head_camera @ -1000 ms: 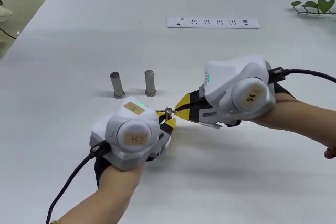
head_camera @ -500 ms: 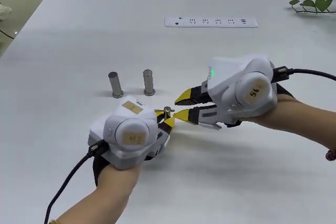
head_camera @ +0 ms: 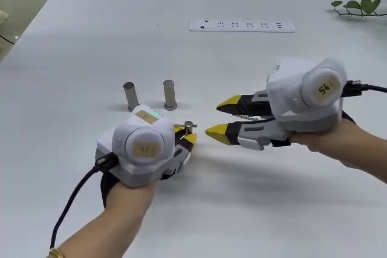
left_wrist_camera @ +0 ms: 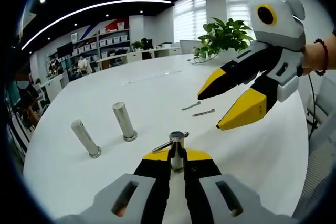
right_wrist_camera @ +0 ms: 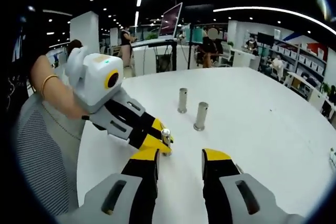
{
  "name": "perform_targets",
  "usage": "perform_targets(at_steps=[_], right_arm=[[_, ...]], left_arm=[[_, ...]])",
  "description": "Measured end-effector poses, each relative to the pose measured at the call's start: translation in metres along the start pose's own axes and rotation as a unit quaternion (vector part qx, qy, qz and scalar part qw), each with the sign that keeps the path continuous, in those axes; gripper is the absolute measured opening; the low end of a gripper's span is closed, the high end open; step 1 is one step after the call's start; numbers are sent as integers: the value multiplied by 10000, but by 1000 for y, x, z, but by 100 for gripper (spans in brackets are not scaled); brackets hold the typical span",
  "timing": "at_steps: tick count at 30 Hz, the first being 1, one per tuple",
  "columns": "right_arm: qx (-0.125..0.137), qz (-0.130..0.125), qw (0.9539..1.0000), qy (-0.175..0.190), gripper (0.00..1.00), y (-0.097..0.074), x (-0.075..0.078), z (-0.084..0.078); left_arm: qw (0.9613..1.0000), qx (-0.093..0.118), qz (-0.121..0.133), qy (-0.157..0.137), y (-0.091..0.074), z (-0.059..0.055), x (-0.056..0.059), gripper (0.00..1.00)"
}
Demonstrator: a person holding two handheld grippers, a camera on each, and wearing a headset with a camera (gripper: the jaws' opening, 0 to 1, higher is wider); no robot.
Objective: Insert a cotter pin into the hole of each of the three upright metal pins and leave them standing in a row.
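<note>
Near edge of the tabletop [head_camera: 72,58]: we see the left gripper [head_camera: 183,139] with its jaws clamped on one metal pin [left_wrist_camera: 177,151]. The pin is upright, with a cotter pin [left_wrist_camera: 160,146] through its top. The right gripper [head_camera: 221,118] is just beside it, jaws wide apart and holding nothing, tips aimed at that pin without touching. Further in, two more metal pins [head_camera: 130,96] stand side by side. Two loose cotter pins [left_wrist_camera: 191,106] lie past the right gripper. The power strip [head_camera: 242,26] sits toward the far edge.

Left gripper [head_camera: 186,135] seemingly clamped, right gripper [head_camera: 213,119] agape
</note>
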State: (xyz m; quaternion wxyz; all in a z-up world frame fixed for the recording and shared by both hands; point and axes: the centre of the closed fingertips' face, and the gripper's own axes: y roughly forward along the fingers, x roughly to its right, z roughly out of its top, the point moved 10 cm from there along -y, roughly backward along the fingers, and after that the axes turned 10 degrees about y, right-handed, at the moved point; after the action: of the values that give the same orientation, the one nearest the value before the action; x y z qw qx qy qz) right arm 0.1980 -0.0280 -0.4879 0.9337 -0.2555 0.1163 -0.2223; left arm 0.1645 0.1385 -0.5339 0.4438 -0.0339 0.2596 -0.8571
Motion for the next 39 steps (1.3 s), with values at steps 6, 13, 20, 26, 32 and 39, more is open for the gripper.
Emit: perform_targets(at_steps=[6,13,20,26,32,39], right_arm=[[105,-175,9993,313,32,-7,2,-7],[229,-366,9973,591,31,-17,4,-16],[283,-491,9958,716,29,-21,4,-17],[358,-540,9947,800,30,-24,3,-17],[377,-599,9940,835,30,-27,4,-19],[344,-632,9935,879,29,-30,6,-21]], left_arm=[[10000,-36,76,14,-2,-1,-8,5],[9999,-47,148,-36,-3,-2,-19,5],[9998,-63,164,2,-3,-4,-25,5],[9999,-53,162,25,-4,-9,-28,5],[9999,18,154,7,-5,-11,-29,6],[9998,73,174,-43,-5,-12,-30,6]])
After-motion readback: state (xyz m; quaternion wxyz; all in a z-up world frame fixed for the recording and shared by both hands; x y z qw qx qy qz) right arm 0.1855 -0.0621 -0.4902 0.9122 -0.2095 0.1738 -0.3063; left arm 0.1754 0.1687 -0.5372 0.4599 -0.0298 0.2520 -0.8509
